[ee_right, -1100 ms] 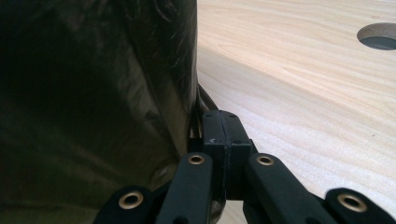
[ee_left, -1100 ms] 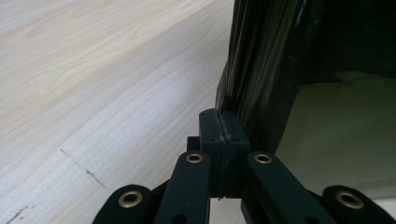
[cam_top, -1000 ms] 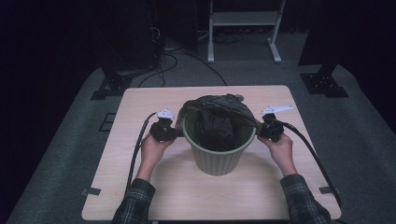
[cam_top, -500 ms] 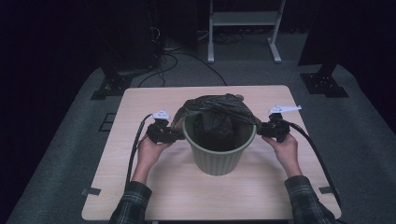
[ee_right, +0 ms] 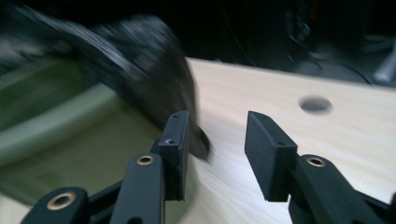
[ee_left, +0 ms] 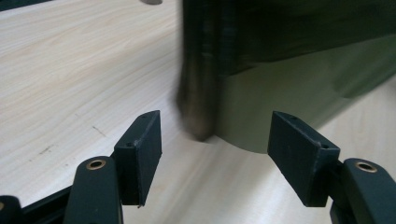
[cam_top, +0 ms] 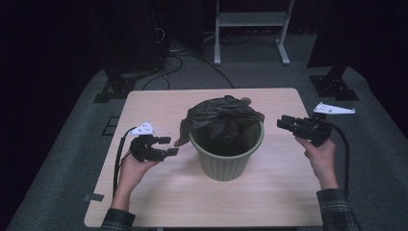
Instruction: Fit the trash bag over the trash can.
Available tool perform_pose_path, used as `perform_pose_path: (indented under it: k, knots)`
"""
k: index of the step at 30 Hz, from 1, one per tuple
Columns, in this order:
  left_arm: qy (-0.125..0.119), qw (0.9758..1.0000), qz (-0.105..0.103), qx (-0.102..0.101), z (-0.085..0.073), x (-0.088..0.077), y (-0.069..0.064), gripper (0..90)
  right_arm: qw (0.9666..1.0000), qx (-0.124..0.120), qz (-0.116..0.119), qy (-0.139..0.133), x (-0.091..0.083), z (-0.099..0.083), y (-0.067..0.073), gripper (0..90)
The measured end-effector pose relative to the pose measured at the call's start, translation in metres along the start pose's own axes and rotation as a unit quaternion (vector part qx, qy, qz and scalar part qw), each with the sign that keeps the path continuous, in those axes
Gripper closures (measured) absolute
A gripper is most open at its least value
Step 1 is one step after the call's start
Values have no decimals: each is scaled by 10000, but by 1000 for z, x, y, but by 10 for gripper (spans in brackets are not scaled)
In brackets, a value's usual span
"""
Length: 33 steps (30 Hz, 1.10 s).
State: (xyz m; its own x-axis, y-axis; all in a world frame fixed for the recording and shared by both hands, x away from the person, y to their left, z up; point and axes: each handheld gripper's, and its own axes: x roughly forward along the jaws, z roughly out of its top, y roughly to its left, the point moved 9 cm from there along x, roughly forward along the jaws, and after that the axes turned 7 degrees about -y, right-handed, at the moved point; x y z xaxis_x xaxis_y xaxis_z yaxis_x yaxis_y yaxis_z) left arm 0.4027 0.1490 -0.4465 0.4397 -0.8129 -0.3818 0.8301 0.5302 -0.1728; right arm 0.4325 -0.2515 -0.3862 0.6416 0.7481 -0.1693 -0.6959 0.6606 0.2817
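A round green plastic bin point(cam_top: 226, 154) stands upright in the middle of the pale wooden counter point(cam_top: 159, 202). A crinkly black plastic bag point(cam_top: 219, 118) lines it; the bag's top is folded over the far rim and one flap hangs down the bin's left side. The left gripper point(cam_top: 169, 146) is near the bin's left side, apart from it. The right gripper point(cam_top: 285, 122) is off to the bin's right. Both pairs of jaws have just been opening and stand apart, with nothing between them.
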Motion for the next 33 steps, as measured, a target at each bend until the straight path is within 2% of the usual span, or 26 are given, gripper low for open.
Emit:
perform_pose_path:
  k: [1,4,7,9,12,13,16,17,19,21,23,25,26,27,29,30,32,33]
  knots:
    - [-67,10000,-13,-9,0,-2,-2,338,10000,-53,45,-43,0,5,5,565]
    - [-36,10000,-42,-10,0,-3,-5,330,9992,-207,293,-184,3,22,25,525]
    - [-167,9998,-65,-13,4,-7,-9,315,9977,-392,512,-217,15,36,46,500]
    - [-212,9998,-57,18,8,-10,-12,299,9969,-499,597,-139,27,41,55,483]
    - [-425,9989,-151,86,19,-18,-21,290,9961,-662,576,72,45,41,63,498]
    - [-517,9984,-185,102,25,-21,-25,286,9958,-716,556,131,50,39,65,527]
    - [-774,9963,-305,226,42,-27,-39,284,9953,-855,389,219,57,36,65,724]
    - [-795,9959,-326,272,46,-27,-42,280,9955,-814,431,243,57,36,66,801]
    - [-909,9944,-410,347,57,-27,-52,277,9957,-780,437,226,56,36,66,895]
    - [-947,9937,-377,460,64,-24,-57,269,9959,-718,488,245,55,36,67,900]
    - [-987,9935,-201,539,70,-20,-56,269,9959,-711,500,264,54,36,67,900]
    - [-959,9936,-121,588,73,-14,-55,282,9958,-698,538,257,53,37,67,900]
    - [-984,9928,-53,674,74,-12,-53,357,9956,-704,554,261,53,37,68,900]
    - [-1030,9922,-36,695,75,-10,-52,487,9957,-701,553,258,51,37,68,900]
    - [-1002,9921,-81,746,75,-6,-52,627,9955,-704,579,255,49,37,69,900]
    - [-992,9922,-92,755,75,-5,-52,740,9954,-717,579,274,47,36,70,900]
    - [-1068,9912,-179,761,77,-6,-54,879,9952,-727,598,256,42,35,71,900]
    - [-1092,9907,-182,795,78,-7,-56,896,9951,-731,620,261,39,35,72,900]
